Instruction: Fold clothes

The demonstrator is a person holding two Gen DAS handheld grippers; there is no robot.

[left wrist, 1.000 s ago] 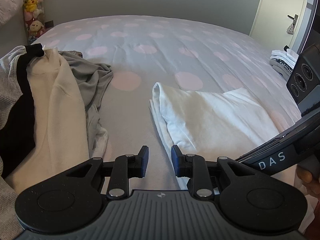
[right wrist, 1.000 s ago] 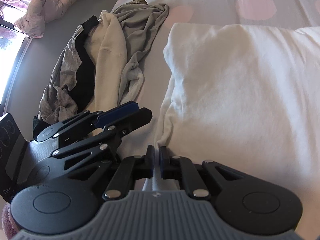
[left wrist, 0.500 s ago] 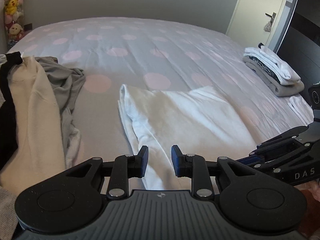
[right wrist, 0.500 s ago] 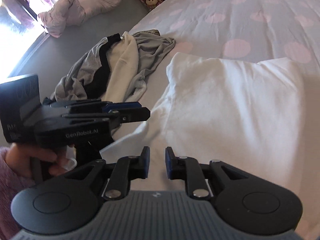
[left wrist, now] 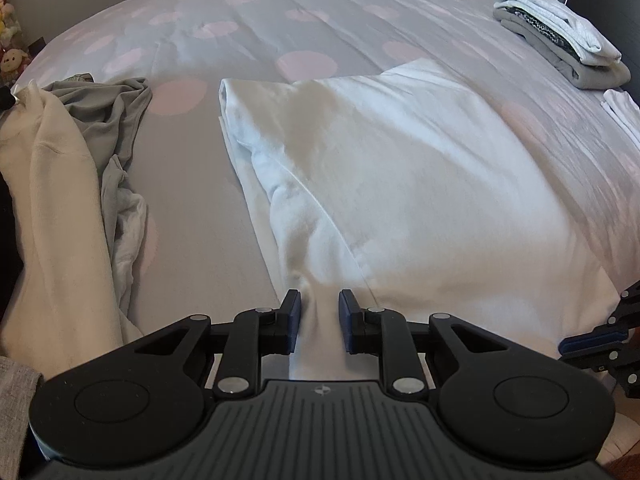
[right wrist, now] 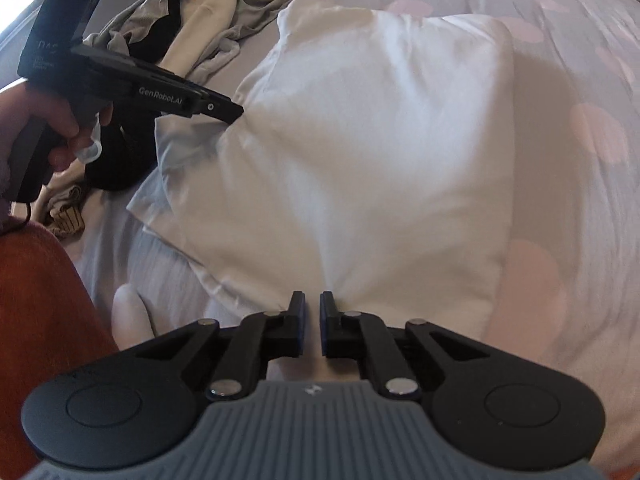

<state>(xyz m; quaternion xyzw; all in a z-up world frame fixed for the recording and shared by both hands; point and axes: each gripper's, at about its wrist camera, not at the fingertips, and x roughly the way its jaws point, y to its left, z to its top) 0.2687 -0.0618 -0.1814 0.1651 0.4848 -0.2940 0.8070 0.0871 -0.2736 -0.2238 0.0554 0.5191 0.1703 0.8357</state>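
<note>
White cotton bunches between the fingers of the left gripper point(left wrist: 319, 322): jaws spread, straddling a raised ridge at the near-left edge of the white garment point(left wrist: 400, 184), pads not yet pressed in. Right gripper point(right wrist: 312, 320) sits at the near-right hem; its jaws are nearly together with a narrow gap. Fabric runs under them, but I can't tell if anything is actually pinched.

Garment lies part-folded on the near half of the bed point(left wrist: 304, 20), left side already doubled over into a thick rolled edge. From the right wrist view the left gripper's tip is at that rolled edge, touching cloth.

Risks, my read:
- Left closes on the top layer only, so the layers separate on the lift and the existing fold opens.
- Right has a thin bite or none, so the hem slips out mid-fold and the corner goes skewed.
- Uneven lift between the two sides puts a diagonal crease across the panel.
- Soft bedding: pressing down to grab could catch the spotted bedcover point(left wrist: 248, 32) along with the shirt.

Left of the garment, well apart: unfolded pile point(left wrist: 60, 168) of cream, grey and black clothes. Swinging left could drag it.

Far right corner of the bed: folded stack point(left wrist: 560, 40), out of the way.
</note>
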